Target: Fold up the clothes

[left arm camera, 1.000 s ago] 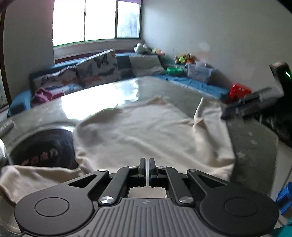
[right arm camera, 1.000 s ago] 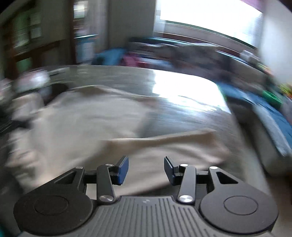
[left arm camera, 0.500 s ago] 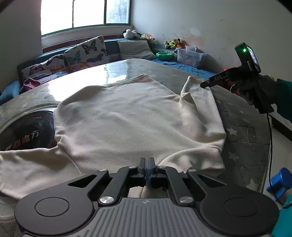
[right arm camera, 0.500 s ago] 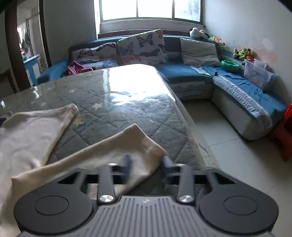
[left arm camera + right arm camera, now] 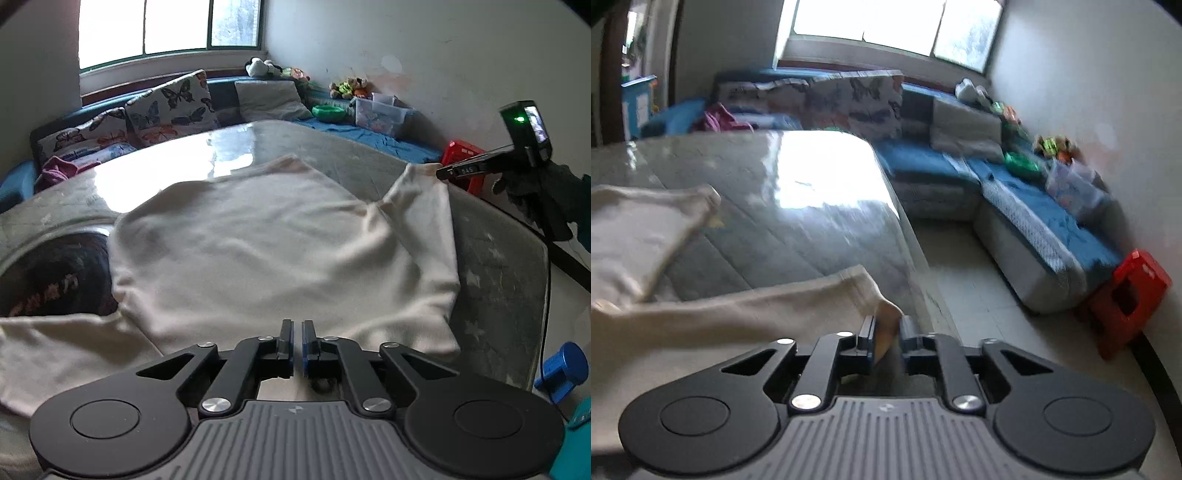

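One cream long-sleeved top lies spread on one grey quilted mattress, with two sleeves showing. At the far left of the left wrist view, a dark printed garment lies partly under the top's edge, and just near of it one sleeve stretches flat to the left. In the near middle, the left gripper sits over the top's near edge. Its jaws are opening, with a thin slit between the pads and no cloth visibly clamped in it. Beyond the mattress, two butterfly cushions and one grey cushion lean on a blue sofa. To the right, the other sleeve rises off the mattress, its cuff pinched by the right gripper, which a gloved hand holds. One red stool stands behind it.

Only the left wrist view shows the whole top, the dark garment and the hand. The right wrist view, somewhat blurred, shows up close the cuff squeezed between the right gripper's pads, the tiled floor between mattress and sofa, and the stool's open side.
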A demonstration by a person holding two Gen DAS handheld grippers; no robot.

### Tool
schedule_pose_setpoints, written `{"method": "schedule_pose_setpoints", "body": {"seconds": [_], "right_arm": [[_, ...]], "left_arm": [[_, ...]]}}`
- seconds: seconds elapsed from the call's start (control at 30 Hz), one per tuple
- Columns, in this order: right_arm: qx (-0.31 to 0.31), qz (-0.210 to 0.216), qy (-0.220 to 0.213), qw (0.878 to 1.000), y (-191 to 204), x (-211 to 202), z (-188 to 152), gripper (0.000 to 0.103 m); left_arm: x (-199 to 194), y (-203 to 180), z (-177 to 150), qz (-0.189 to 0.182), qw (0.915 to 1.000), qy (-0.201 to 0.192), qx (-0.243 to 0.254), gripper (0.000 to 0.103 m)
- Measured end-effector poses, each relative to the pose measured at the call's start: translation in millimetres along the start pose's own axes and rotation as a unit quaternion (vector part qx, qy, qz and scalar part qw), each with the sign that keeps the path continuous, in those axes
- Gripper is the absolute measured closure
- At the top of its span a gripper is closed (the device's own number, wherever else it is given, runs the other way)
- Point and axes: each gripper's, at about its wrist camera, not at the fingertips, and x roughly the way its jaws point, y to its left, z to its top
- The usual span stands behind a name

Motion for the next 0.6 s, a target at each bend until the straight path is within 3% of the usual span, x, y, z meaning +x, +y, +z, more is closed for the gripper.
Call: {"method": "schedule_pose_setpoints", "body": {"seconds": [0.07, 0.17, 0.23, 0.37, 0.5, 0.6], "right_arm": [[-0.011, 0.014, -0.020, 1.000, 10.8, -10.9, 12.0, 0.075], [-0.022, 0.078, -0.038, 0.996, 33.4, -23.0, 26.7, 0.064], [-0.038, 0.114, -0.044, 0.992, 52.0, -27.9, 33.3, 0.062], [-0.069, 0.172, -0.043, 0.982, 91.8, -29.2, 37.5, 0.060], [-0.096, 0.214, -0.034, 0.971, 124.3, -22.2, 39.0, 0.057], [-0.115, 0.238, -0.026, 0.964, 144.2, -17.9, 37.8, 0.054]], "left_arm": [[0.6, 5.2, 9.1, 0.013, 0.9999, -0.007, -0.002, 0.087], [7.7, 21.7, 28.6, 0.055, 0.9983, -0.016, -0.012, 0.083], [15.8, 35.8, 42.2, 0.088, 0.9956, -0.019, -0.025, 0.076], [39.1, 66.4, 67.8, 0.146, 0.9884, -0.021, -0.039, 0.076], [66.0, 84.5, 88.8, 0.169, 0.9854, -0.020, -0.013, 0.074], [83.1, 92.7, 98.5, 0.168, 0.9855, -0.020, 0.009, 0.060]]}}
